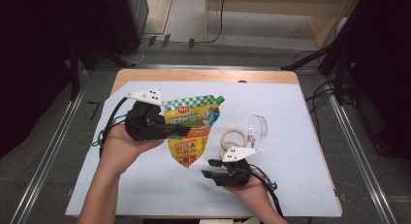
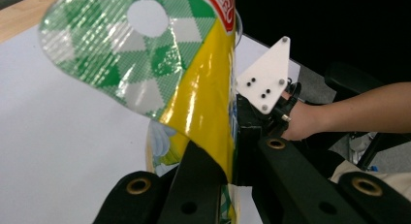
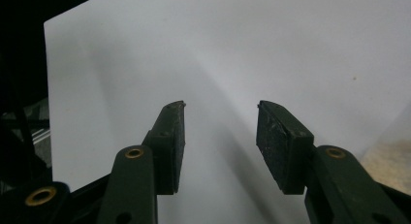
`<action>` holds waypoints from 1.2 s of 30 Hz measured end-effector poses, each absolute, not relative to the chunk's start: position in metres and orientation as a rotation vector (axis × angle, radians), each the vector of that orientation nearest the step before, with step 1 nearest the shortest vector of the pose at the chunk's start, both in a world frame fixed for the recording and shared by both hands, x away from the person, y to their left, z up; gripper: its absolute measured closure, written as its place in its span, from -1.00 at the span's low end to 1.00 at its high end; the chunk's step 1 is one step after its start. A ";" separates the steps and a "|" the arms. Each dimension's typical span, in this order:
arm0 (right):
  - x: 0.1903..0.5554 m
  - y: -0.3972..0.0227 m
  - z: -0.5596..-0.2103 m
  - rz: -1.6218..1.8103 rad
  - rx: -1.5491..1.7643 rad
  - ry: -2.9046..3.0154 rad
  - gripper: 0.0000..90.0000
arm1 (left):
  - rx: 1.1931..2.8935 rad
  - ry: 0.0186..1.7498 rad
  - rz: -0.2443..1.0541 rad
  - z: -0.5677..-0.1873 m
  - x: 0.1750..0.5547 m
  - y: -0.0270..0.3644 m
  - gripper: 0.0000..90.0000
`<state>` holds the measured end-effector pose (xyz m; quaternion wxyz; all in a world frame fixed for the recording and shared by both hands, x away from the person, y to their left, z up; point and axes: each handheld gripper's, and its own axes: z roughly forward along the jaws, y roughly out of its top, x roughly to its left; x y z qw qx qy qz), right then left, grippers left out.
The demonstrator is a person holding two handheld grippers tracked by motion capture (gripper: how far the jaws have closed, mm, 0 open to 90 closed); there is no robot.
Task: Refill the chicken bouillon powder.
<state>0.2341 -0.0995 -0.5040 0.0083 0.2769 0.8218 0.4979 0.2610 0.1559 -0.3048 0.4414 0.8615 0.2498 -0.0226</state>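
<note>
Seen from the high view, a wooden table (image 1: 203, 75) is covered almost entirely by a white sheet (image 1: 291, 117), with bare wood showing along its far edge. The person's left hand (image 1: 123, 144) comes in from the near edge on the left and holds the left gripper (image 1: 186, 131), which points toward the middle of the sheet. Its jaws are closed on a spouted food pouch (image 1: 191, 127), yellow with a green-and-white checked top and a green cap; the pouch is lifted and hangs with its lower point toward the near edge. To the right of the pouch, a roll of pale tape (image 1: 231, 139) lies on the sheet, and a clear round lid or cup (image 1: 257, 127) sits just beside it on the far side. The right hand (image 1: 249, 190) holds the right gripper (image 1: 209, 168) near the near edge, just in front of the tape, its jaws spread apart and empty.

In the left gripper view, the two black jaws press together on the pouch's (image 2: 194, 88) yellow edge, and the checked top with its round hanging hole rises above them. Farther off, the right gripper's white three-cornered plate (image 2: 264, 78) and the person's right forearm (image 2: 349, 112) appear.

In the right gripper view, the right gripper (image 3: 220, 136) has its jaws wide apart above the bare white sheet (image 3: 242, 49), touching nothing.
</note>
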 end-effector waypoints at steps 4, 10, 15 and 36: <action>0.240 -0.095 -0.501 1.593 0.886 2.552 0.29 | 2.164 0.588 -0.062 -0.305 0.256 0.148 1.00; 0.245 -0.092 -0.497 1.585 0.892 2.517 0.39 | 2.205 0.570 -0.118 -0.313 0.253 0.135 1.00; 0.241 -0.092 -0.495 1.583 0.865 2.464 0.41 | 2.209 0.555 -0.167 -0.314 0.250 0.130 1.00; 0.218 -0.076 -0.492 1.524 0.612 2.466 0.48 | 2.149 0.706 -0.213 -0.321 0.260 0.134 0.97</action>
